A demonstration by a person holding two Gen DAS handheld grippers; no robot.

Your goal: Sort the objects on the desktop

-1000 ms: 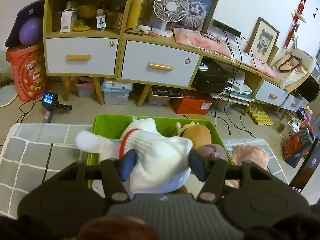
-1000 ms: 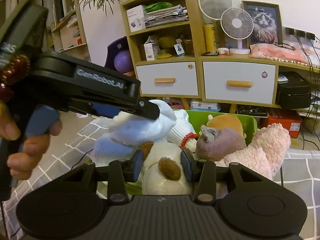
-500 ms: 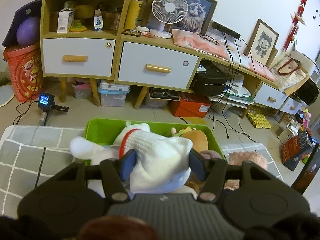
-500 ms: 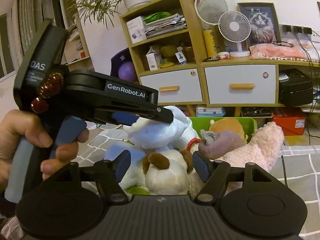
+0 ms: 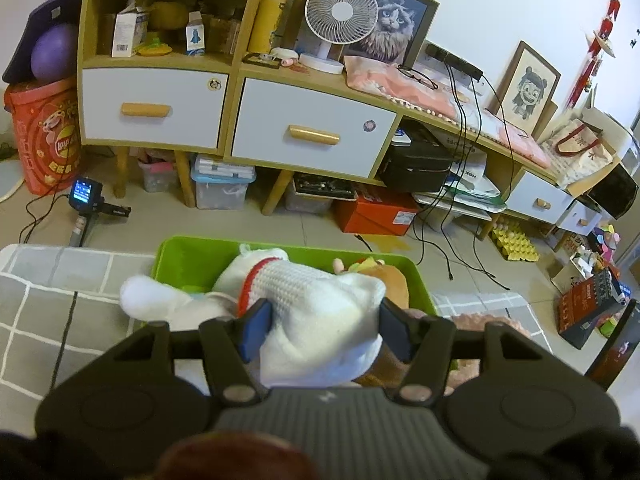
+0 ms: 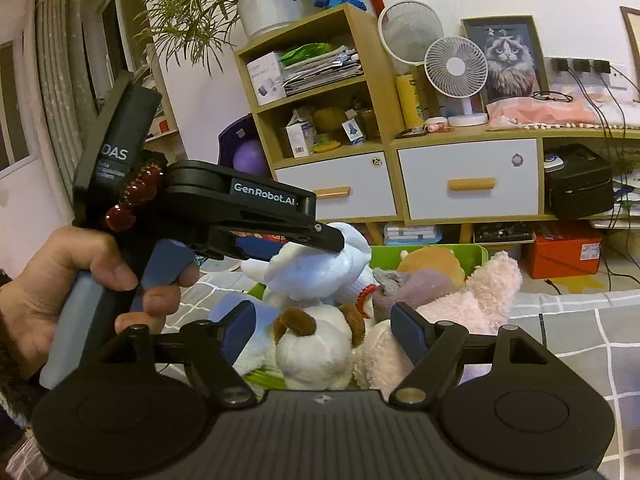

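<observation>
The left gripper (image 5: pixel 322 330) is clamped on a white plush toy (image 5: pixel 320 320), held above the green bin (image 5: pixel 192 254). The right gripper (image 6: pixel 323 334) is opening, its pads clear of the brown-eared plush (image 6: pixel 316 350) lying between them (atop the bin's pile), beside a pink plush (image 6: pixel 480 300).

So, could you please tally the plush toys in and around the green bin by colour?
White: 2, the white plush in the left hand-held gripper and the brown-eared white dog.
Pink: 1, the pink plush.
Grey-purple: 1, the grey plush.
Orange-tan: 1, the orange plush.
Total: 5, at the green bin.
</observation>
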